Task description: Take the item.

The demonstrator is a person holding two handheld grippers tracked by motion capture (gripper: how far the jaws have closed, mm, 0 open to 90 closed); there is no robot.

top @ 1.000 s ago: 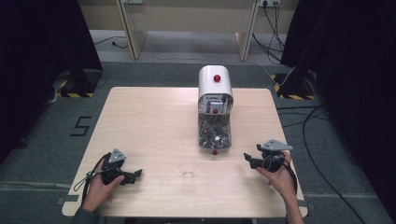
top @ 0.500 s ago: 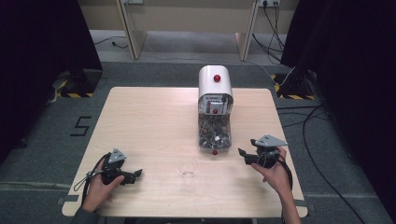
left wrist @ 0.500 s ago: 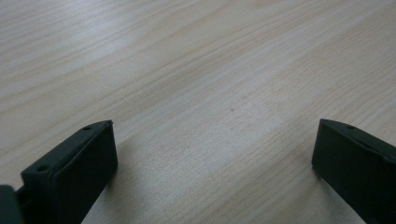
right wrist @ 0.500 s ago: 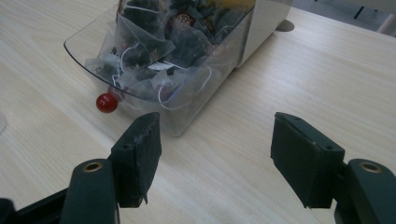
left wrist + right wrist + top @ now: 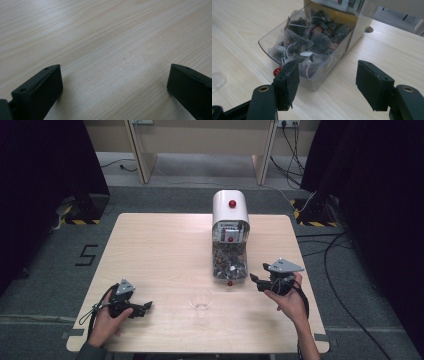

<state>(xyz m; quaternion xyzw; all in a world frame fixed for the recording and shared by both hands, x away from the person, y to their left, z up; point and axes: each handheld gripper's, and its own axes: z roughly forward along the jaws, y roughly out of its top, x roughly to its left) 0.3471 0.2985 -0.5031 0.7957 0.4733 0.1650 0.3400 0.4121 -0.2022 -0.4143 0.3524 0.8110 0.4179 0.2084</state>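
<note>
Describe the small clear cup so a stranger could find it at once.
Start at the white dispenser with tea bags on the wooden table. In front of its clear tray, toward the person's edge, stands the glass cup. It is the see-through, empty item between the two hands.

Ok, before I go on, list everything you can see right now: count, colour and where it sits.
table: one, light wood, centre of the high view
dispenser: one, white with red knobs, far right-centre of the table
clear drawer: one, transparent, open at the dispenser's front, full of dark tea bags
glass cup: one, clear, near edge of the table, in front of the drawer
cables: several, black, on the grey floor right of the table
left gripper: one, black, open, resting low at the table's near left
right gripper: one, black, open, right of the drawer, pointing toward it
hands: two, one holding each gripper
</note>
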